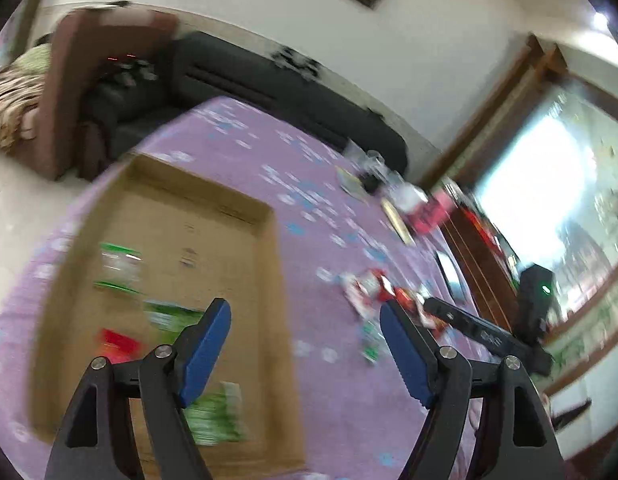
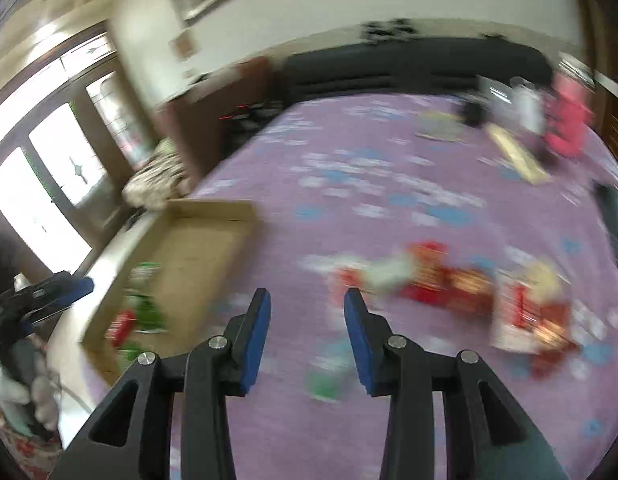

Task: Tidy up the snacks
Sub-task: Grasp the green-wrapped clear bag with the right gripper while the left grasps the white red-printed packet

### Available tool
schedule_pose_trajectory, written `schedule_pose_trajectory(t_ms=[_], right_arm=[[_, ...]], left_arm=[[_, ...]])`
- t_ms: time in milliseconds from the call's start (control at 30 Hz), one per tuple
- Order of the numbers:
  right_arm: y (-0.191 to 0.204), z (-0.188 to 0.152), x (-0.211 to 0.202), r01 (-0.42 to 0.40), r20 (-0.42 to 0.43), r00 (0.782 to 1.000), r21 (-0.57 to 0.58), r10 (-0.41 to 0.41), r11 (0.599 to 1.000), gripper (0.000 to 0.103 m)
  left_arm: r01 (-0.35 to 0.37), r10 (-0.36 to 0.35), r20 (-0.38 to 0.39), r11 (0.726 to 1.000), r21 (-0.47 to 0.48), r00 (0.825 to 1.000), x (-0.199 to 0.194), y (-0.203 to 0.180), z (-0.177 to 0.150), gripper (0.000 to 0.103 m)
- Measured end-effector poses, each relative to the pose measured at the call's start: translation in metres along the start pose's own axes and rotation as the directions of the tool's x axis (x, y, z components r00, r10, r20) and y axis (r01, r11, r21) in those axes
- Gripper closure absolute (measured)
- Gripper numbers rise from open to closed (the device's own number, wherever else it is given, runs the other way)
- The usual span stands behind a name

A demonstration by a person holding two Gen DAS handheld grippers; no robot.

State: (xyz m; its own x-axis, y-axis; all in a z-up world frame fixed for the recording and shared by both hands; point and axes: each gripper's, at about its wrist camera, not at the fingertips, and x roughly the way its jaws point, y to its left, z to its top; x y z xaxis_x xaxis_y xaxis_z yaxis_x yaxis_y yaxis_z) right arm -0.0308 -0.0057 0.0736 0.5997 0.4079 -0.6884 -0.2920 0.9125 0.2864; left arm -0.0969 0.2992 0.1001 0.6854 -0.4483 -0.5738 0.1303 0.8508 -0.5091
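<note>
A shallow cardboard box (image 1: 197, 216) lies on the purple flowered tablecloth (image 1: 317, 168). It holds green packets (image 1: 121, 268) and a red packet (image 1: 117, 344). My left gripper (image 1: 305, 312) hangs open over the box's right wall, and nothing is between its fingers. To its right lies a loose heap of red and white snack packets (image 1: 373, 288). In the right wrist view the box (image 2: 205, 248) is at the left and the red packets (image 2: 449, 280) at the right. My right gripper (image 2: 307, 294) is open above the cloth, with a green packet (image 2: 329, 376) lying under it. Both views are blurred.
A dark sofa (image 1: 269, 80) runs behind the table. A pink item (image 1: 433, 212), a flat wooden piece (image 1: 397, 220) and glassware crowd the far right corner. The box stands near the table's left edge (image 2: 89, 280), beyond which is pale floor.
</note>
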Motion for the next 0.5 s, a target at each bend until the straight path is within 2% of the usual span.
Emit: schedule_pose_trajectory(t_ms=[100, 267, 367, 500], right_arm=[[-0.035, -0.015, -0.001, 0.01, -0.023, 1.0, 0.079, -0.008, 0.997, 0.066], [-0.044, -0.022, 0.006, 0.006, -0.038, 0.999, 0.08, -0.003, 0.997, 0.066], [-0.038, -0.022, 0.022, -0.026, -0.073, 0.997, 0.072, 0.031, 0.997, 0.066], [-0.011, -0.032, 0.045, -0.055, -0.145, 0.988, 0.046, 0.061, 0.997, 0.066]], left_arm=[[0.021, -0.017, -0.066, 0.998, 0.065, 0.998, 0.027, -0.031, -0.011, 0.023], [0.033, -0.015, -0.152, 0.993, 0.115, 0.988, 0.066, -0.066, -0.028, 0.023], [0.001, 0.019, -0.154, 0.992, 0.129, 0.988, 0.07, -0.069, -0.031, 0.023], [-0.031, 0.042, -0.133, 0.996, 0.084, 0.99, 0.07, -0.06, -0.023, 0.023]])
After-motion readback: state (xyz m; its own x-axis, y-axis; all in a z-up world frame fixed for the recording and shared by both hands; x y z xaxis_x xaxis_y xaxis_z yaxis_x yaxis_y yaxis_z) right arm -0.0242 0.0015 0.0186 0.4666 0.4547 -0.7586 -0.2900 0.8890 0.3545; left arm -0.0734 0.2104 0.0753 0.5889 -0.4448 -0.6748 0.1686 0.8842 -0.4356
